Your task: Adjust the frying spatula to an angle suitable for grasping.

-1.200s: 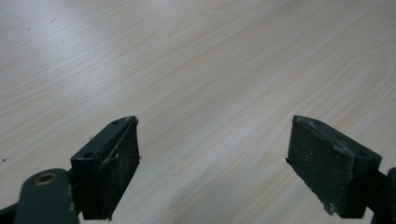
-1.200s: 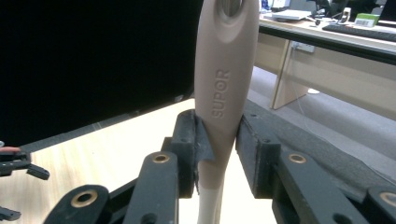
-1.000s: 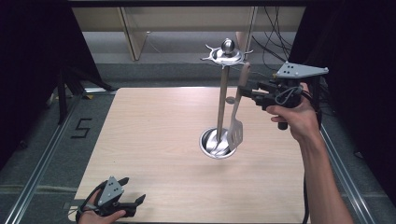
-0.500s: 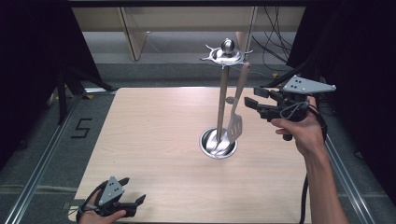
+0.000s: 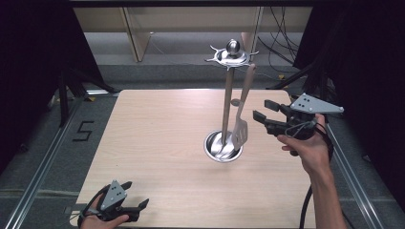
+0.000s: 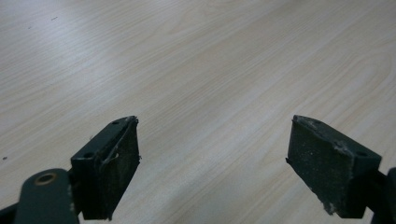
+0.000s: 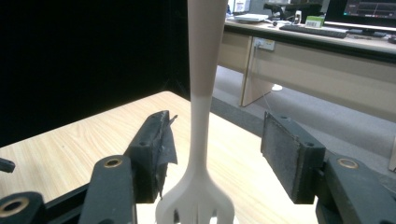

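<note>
A metal utensil stand (image 5: 228,95) rises from a round bowl base (image 5: 210,148) at the middle right of the wooden table (image 5: 157,138). A slotted spatula (image 5: 243,107) hangs from a hook on the stand's top disc (image 5: 232,56). My right gripper (image 5: 262,109) is just right of the spatula, open, and its jaws have just been opening. In the right gripper view the spatula (image 7: 201,140) hangs in line with the gap of that gripper (image 7: 218,119), and neither pad touches it. My left gripper (image 5: 137,194) rests open at the table's front left corner, over bare wood (image 6: 212,126).
Dark curtains close in both sides. Metal rails (image 5: 43,162) run along the floor by the table, with a "5" mark (image 5: 82,131) at the left. Desks (image 5: 191,21) and cables (image 5: 282,33) lie beyond the far edge.
My right gripper was shut on the spatula's handle up near the stand's top. It has opened, let go, and sunk down and to the right. The left gripper has not moved.
</note>
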`<state>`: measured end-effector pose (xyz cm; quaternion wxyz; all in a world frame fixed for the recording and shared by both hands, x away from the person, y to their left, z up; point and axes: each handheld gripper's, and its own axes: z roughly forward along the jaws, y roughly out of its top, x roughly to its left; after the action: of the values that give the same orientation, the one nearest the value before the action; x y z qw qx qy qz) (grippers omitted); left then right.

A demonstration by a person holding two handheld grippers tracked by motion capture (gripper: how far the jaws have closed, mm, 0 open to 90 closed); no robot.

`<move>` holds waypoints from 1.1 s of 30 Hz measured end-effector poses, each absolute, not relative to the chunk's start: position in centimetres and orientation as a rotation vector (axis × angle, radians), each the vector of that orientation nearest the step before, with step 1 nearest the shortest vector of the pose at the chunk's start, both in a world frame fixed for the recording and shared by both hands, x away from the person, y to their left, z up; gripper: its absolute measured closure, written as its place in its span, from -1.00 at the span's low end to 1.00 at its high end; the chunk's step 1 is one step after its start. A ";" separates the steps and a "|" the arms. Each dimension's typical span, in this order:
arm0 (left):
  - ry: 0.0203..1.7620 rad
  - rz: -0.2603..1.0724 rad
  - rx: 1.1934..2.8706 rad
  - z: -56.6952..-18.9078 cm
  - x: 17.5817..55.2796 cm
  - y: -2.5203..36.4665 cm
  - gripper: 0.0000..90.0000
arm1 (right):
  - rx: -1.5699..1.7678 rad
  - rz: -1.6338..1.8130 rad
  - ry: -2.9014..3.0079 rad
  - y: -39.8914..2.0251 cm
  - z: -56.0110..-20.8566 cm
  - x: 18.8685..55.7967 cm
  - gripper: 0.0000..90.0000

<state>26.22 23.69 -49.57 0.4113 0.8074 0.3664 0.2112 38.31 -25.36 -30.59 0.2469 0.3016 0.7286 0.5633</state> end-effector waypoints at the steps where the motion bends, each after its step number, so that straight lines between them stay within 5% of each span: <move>1: 0.927 0.530 2.020 -49.6 26.2 23.6 -0.64 | 0.812 1.525 1.982 -25.5 -30.8 38.3 -0.05; 33: 0.927 0.533 2.069 -49.5 26.3 23.6 -0.64 | 0.947 1.464 2.075 -26.7 -37.1 38.0 -0.29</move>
<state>26.31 23.57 -49.46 0.3951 0.8161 0.3658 0.2100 38.03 -26.75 -37.07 0.2142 0.3412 0.7478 0.5277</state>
